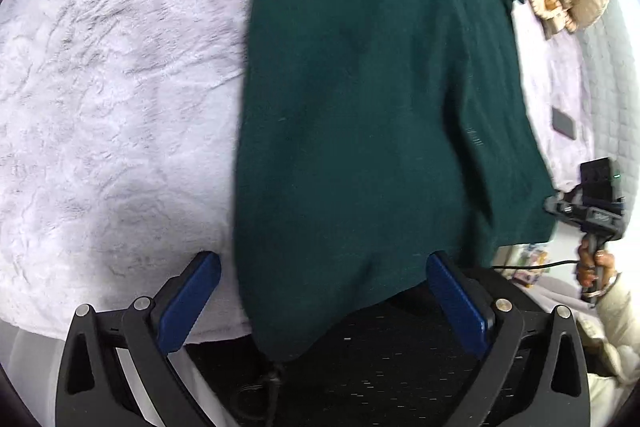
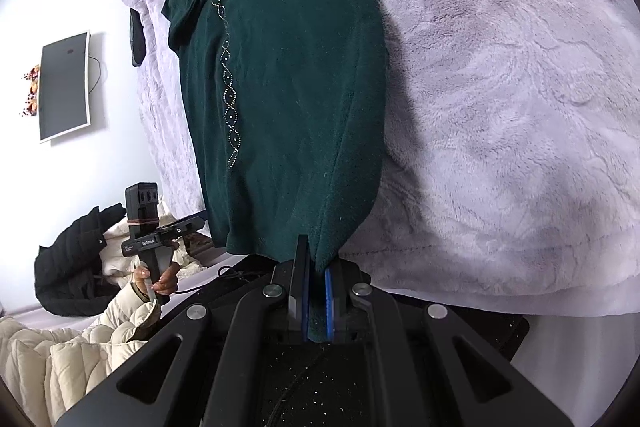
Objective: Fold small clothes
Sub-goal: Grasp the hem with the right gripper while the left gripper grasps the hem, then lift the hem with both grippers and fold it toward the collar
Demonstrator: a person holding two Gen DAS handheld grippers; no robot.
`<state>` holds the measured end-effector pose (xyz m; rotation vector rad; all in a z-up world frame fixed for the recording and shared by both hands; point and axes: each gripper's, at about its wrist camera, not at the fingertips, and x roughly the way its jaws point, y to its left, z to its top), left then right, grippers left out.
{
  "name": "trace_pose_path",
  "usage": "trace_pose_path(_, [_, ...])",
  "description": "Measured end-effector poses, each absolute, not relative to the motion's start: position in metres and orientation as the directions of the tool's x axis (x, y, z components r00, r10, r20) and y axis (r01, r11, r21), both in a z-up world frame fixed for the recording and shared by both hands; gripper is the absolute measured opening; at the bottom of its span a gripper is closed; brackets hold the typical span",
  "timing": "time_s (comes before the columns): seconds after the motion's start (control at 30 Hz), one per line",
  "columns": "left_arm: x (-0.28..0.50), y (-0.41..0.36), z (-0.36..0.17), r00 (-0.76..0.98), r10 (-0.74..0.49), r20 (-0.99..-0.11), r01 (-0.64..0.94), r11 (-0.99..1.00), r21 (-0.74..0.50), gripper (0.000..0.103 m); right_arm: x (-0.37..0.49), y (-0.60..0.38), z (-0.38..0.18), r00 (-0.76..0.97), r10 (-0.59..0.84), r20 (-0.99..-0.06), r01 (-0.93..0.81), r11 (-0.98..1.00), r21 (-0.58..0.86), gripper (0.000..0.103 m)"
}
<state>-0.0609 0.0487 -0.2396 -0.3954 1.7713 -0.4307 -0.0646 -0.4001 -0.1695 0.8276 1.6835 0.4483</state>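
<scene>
Green garment (image 1: 360, 107) spread on lilac plush blanket (image 1: 100, 87), running 12 to 6 o'clock. Left gripper (image 1: 320, 303) fingers released, spread wide, hem between, untouched. Right gripper (image 2: 316, 303) fingers clenched on garment corner at 6 o'clock.

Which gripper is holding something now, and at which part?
The right gripper is shut on the near bottom edge of the green garment. The left gripper is open and holds nothing.
</scene>
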Motion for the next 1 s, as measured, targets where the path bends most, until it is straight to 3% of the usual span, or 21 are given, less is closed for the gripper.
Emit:
trace_pose_path(0.17, [-0.062, 0.029, -0.233, -0.242, -0.493, -0.836, 0.035, 0.856, -0.515, 0.103, -0.063, -0.397, -0.169, -0.103, 0.722, -0.684, 0.282, 0.681, 0.676, 0.006])
trace_pose_path(0.4, [-0.064, 0.040, -0.248, -0.277, -0.486, -0.829, -0.006, 0.863, -0.504, 0.102, -0.060, -0.398, -0.169, -0.107, 0.723, -0.682, 0.276, 0.681, 0.679, 0.006])
trace_pose_path(0.5, [-0.060, 0.024, -0.241, -0.265, -0.462, -0.846, 0.057, 0.868, -0.492, 0.075, -0.059, -0.398, -0.170, -0.107, 0.725, -0.680, 0.277, 0.679, 0.680, 0.006])
trace_pose_path(0.57, [-0.056, 0.008, -0.242, -0.255, -0.464, -0.848, 0.082, 0.864, -0.498, 0.034, -0.058, -0.398, -0.168, -0.097, 0.734, -0.672, 0.270, 0.669, 0.692, 0.006])
trace_pose_path(0.63, [-0.051, 0.006, -0.238, -0.248, -0.489, -0.837, 0.080, 0.850, -0.520, 0.013, -0.056, -0.396, -0.163, -0.078, 0.750, -0.657, 0.256, 0.652, 0.714, 0.006])
trace_pose_path(1.0, [0.008, 0.018, -0.173, -0.029, -0.658, -0.753, 0.037, 0.752, -0.658, 0.013, -0.009, -0.385, -0.114, 0.092, 0.817, -0.570, 0.152, 0.554, 0.819, 0.006])
